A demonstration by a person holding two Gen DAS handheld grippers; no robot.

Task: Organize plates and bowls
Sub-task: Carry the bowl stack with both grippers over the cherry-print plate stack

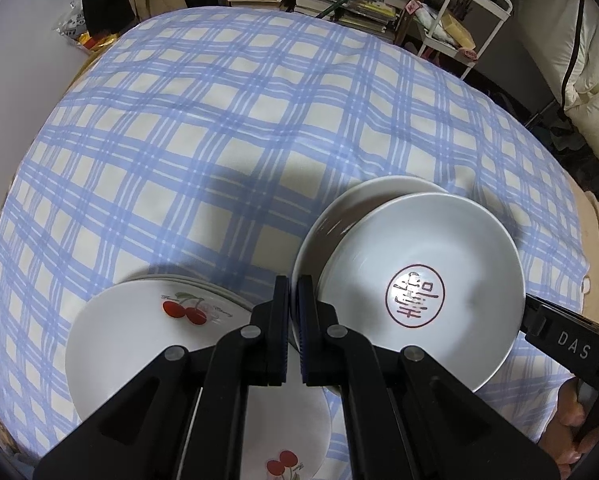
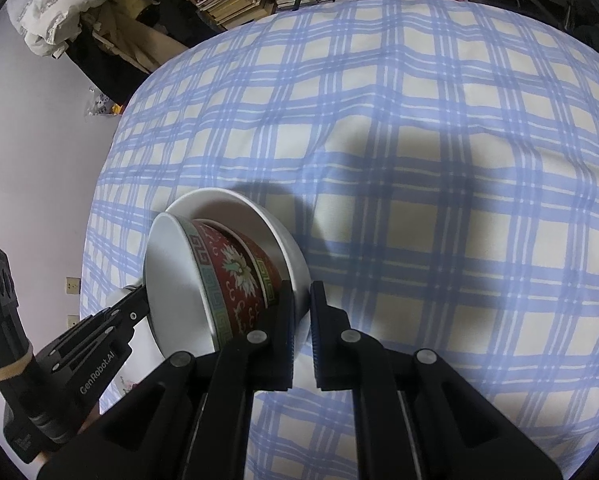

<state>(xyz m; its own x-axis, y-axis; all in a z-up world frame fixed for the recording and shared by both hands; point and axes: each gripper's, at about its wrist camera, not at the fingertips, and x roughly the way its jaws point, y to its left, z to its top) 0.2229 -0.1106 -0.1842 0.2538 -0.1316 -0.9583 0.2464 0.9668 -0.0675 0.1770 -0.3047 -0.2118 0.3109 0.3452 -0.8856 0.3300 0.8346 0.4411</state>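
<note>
Both grippers are pinching the rim of the red patterned bowl [image 2: 235,276], tilting it into the white bowl [image 2: 275,240] near the tabletop's near edge, probably to nest them beside the cherry plates [image 1: 147,344]

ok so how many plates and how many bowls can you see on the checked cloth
white cherry-print plates: 2 showing prints, more rims beneath
plain white ceramic bowl: 1
red-patterned ceramic bowl with red seal inside: 1
total: 4 countable
</note>
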